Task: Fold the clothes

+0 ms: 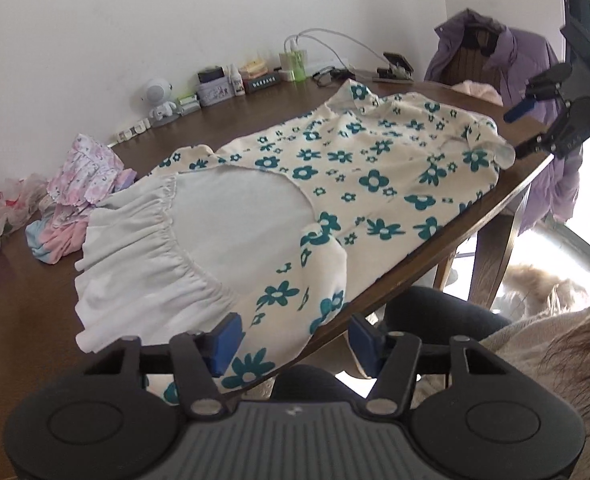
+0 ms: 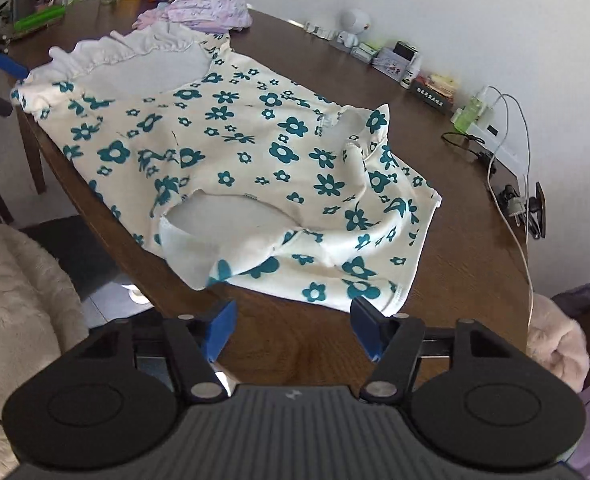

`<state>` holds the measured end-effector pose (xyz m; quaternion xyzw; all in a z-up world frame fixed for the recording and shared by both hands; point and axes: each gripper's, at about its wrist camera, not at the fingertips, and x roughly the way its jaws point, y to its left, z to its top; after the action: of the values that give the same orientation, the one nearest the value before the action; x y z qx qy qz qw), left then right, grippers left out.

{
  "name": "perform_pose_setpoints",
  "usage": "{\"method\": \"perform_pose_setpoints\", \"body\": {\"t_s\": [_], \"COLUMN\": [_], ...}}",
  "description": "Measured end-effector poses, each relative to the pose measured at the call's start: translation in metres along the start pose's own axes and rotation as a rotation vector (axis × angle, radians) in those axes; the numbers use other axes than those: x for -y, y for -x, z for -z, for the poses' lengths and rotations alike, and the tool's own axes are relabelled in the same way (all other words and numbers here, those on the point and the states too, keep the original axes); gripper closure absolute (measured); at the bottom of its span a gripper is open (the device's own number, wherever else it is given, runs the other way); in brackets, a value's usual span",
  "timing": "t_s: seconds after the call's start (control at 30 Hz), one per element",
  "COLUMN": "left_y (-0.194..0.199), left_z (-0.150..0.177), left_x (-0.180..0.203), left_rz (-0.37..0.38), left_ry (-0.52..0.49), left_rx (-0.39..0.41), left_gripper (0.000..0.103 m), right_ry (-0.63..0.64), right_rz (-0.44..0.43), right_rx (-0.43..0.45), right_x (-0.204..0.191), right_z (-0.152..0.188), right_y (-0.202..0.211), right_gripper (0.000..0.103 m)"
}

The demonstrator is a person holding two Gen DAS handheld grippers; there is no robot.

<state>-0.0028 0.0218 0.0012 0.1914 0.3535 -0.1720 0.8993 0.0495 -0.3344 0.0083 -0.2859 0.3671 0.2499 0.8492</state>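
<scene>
Floral garment (image 1: 335,168) flat on table (image 2: 455,264); both hand-held grippers (image 1: 291,338) (image 2: 293,326) tilted down, jaws apart, empty

Floral garment (image 2: 235,152) lies spread on wooden table (image 2: 455,248).

I can read nothing here; the white lettering on the dark box (image 1: 263,80) by the wall is too small.

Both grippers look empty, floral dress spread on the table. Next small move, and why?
Probably close the left gripper on the dress's hem hanging over the table edge: its jaws are open there, gripping nothing, and the dress lies unfolded.
</scene>
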Motion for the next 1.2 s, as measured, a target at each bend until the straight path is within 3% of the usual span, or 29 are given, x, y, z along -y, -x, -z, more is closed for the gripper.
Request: {"method": "perform_pose_setpoints", "body": {"t_s": [0.2, 0.3, 0.37, 0.47, 0.5, 0.53, 0.57, 0.83, 0.93, 1.07, 1.2], "left_y": [-0.008, -0.016, -0.019, -0.022, -0.022, -0.023, -0.023, -0.006, -0.009, -0.032, -0.080], "left_z": [-0.009, -0.016, -0.016, -0.017, -0.018, -0.019, -0.021, -0.052, -0.076, -0.106, -0.122], "left_x": [0.011, 0.012, 0.009, 0.004, 0.002, 0.002, 0.001, -0.011, -0.029, -0.059, -0.081], "left_rz": [-0.030, -0.039, -0.038, -0.025, -0.022, -0.025, -0.029, -0.111, -0.169, -0.194, -0.170], "left_ry": [-0.107, -0.131, -0.128, -0.105, -0.095, -0.093, -0.091, -0.127, -0.145, -0.172, -0.183], "left_rx": [-0.045, -0.077, -0.093, -0.106, -0.107, -0.106, -0.105, -0.032, 0.000, 0.020, -0.026], "left_gripper": [0.051, 0.060, 0.074, 0.085, 0.087, 0.092, 0.095, 0.101, 0.101, 0.101, 0.100], "right_ry": [0.163, 0.219, 0.210, 0.222, 0.224, 0.227, 0.223, 0.168, 0.181, 0.191, 0.179], "right_rz": [-0.086, -0.139, -0.176, -0.206, -0.211, -0.215, -0.210, -0.186, -0.126, -0.076, -0.086], "right_rx": [0.003, 0.013, 0.015, 0.016, 0.008, 0.000, -0.007, 0.043, 0.082, 0.099, 0.028], "right_x": [0.008, 0.009, 0.012, 0.013, 0.014, 0.014, 0.014, 0.028, 0.041, 0.058, 0.063], "right_z": [-0.011, -0.016, -0.018, -0.019, -0.020, -0.021, -0.021, -0.034, -0.051, -0.075, -0.089], "right_y": [-0.017, -0.024, -0.027, -0.028, -0.029, -0.031, -0.033, -0.016, -0.008, -0.016, -0.059], "right_gripper": [0.043, 0.044, 0.049, 0.058, 0.070, 0.091, 0.096, 0.101, 0.101, 0.102, 0.101]}}
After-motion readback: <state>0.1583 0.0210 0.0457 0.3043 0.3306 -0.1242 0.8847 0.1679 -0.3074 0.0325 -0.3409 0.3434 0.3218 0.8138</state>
